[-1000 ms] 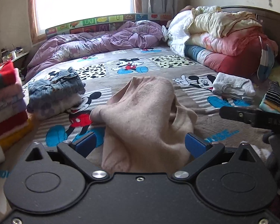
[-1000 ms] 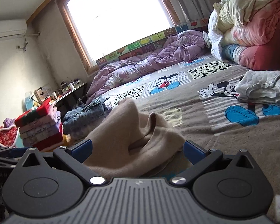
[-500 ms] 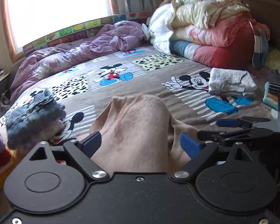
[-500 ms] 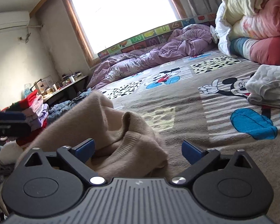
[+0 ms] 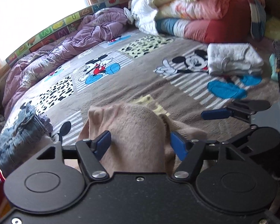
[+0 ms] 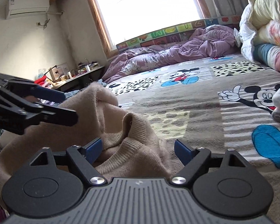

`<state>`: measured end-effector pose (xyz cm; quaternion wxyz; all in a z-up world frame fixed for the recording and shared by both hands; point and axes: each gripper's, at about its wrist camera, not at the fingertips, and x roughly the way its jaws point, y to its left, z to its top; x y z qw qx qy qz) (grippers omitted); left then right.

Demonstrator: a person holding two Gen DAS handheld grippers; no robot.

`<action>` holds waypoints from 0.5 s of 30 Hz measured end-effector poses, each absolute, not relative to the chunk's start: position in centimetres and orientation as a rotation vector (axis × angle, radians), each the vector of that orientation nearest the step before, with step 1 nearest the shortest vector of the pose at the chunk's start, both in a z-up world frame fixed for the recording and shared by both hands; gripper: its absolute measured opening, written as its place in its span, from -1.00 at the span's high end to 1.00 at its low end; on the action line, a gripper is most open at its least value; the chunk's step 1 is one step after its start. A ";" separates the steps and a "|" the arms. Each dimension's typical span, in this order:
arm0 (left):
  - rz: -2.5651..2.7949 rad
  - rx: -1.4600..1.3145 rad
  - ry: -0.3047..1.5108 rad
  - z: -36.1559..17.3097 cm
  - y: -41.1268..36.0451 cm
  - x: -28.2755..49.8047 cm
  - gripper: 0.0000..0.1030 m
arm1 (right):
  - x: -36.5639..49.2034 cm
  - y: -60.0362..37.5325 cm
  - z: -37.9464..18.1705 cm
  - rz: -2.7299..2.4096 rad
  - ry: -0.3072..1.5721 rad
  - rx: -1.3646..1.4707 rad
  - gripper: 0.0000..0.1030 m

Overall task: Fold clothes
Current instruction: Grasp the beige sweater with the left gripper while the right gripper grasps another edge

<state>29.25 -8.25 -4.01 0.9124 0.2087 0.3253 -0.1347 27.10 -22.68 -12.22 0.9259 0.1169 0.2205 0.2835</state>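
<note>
A beige knit sweater (image 5: 136,130) lies crumpled on the Mickey Mouse bed cover (image 5: 140,78), raised in a hump. My left gripper (image 5: 141,144) is open, and the hump bulges up between its blue pads. In the right wrist view the sweater (image 6: 121,136) shows its ribbed collar between the pads of my right gripper (image 6: 139,148), which is open too. The left gripper (image 6: 65,105) reaches in from the left over the sweater's top fold. The right gripper (image 5: 220,110) shows at the right of the left wrist view, low over the cover.
A folded white garment (image 5: 233,59) lies on the right of the bed and a denim pile (image 5: 18,136) at the left. A purple duvet (image 5: 65,50) runs under the window. Stacked quilts (image 5: 196,9) fill the far right corner. A cluttered desk (image 6: 80,74) stands to the left.
Both grippers have moved in closer over the sweater and their jaws have narrowed a little. The left view has swung right. The left gripper has come into the right wrist view.
</note>
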 end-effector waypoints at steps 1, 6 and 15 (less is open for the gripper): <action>-0.270 0.447 0.677 -4.3 -8.4 29.6 -0.28 | 27.3 -22.6 -12.4 0.588 0.460 0.236 -0.64; -0.244 0.467 0.703 -4.8 -7.8 30.7 0.28 | 28.4 -22.4 -13.5 0.610 0.515 0.235 -0.63; -0.212 0.229 0.683 -3.1 -2.3 29.7 0.86 | 28.5 -21.9 -13.7 0.665 0.528 0.254 0.14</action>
